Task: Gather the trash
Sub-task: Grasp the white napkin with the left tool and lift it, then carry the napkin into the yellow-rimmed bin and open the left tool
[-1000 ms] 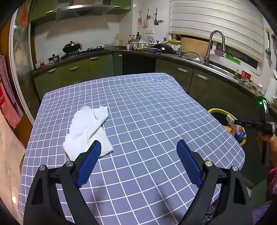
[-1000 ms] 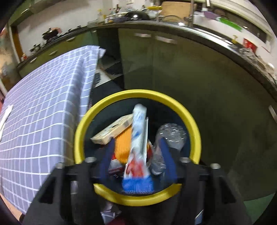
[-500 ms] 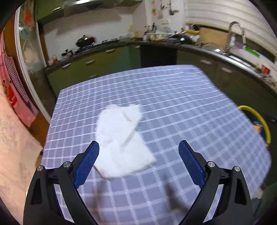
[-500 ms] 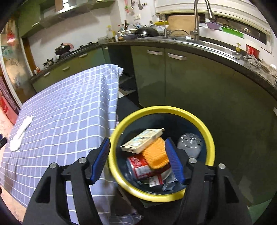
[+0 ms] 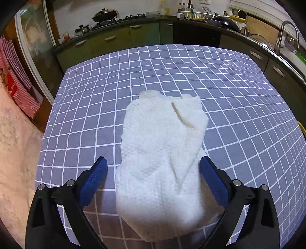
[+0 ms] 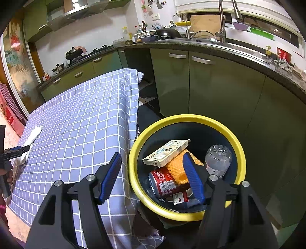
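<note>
Towel [image 5: 162, 153]: white, crumpled, flat on desk [image 5: 239, 92], between opening, untouching jaws of left tool [image 5: 153, 168]. Advice: lower onto bulk, pinch a ridge, skip tablecloth. Right tool [image 6: 153, 172]: open, empty, above bin [image 6: 237, 145].

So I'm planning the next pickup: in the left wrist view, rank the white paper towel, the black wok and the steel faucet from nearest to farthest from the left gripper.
1. White crumpled paper towel, between the fingers on the table.
2. Steel faucet, far right.
3. Black lidded wok, back left on the stove; too close to call with the faucet.
</note>
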Demonstrator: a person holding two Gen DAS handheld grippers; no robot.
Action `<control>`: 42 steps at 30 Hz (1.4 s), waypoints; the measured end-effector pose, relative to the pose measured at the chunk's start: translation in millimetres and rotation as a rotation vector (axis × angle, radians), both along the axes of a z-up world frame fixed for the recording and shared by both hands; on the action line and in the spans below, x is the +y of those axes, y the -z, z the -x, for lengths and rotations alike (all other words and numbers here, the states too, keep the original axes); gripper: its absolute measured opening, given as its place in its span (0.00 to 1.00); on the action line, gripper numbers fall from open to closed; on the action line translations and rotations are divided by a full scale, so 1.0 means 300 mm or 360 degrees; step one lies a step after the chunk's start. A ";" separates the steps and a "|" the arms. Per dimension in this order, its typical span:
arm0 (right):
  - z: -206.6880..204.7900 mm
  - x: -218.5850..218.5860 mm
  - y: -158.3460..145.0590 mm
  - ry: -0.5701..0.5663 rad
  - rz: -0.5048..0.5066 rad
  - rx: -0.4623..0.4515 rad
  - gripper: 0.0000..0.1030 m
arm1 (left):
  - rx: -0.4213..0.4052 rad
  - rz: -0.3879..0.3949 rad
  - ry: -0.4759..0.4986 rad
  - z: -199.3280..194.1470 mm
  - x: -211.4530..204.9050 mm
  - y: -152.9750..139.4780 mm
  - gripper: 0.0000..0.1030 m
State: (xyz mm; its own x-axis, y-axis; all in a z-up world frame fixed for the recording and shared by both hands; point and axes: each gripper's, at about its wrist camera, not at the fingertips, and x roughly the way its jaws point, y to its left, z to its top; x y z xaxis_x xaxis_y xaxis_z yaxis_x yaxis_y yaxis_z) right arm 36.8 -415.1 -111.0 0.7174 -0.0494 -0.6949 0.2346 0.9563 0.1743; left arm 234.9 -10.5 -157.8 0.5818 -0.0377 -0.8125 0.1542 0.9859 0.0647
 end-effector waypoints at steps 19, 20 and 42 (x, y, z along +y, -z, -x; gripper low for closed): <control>0.034 -0.016 -0.016 -0.0005 -0.0050 -0.0064 0.61 | -0.0134 0.0098 0.0342 0.131 -0.217 -0.117 0.09; 0.041 -0.024 -0.017 0.0003 -0.0055 -0.0072 0.61 | -0.0154 0.0099 0.0376 0.146 -0.241 -0.135 0.09; 0.360 -0.333 -0.042 0.0366 -0.0090 -0.0232 0.64 | -0.0174 0.0226 0.1384 0.449 -1.249 -0.350 0.09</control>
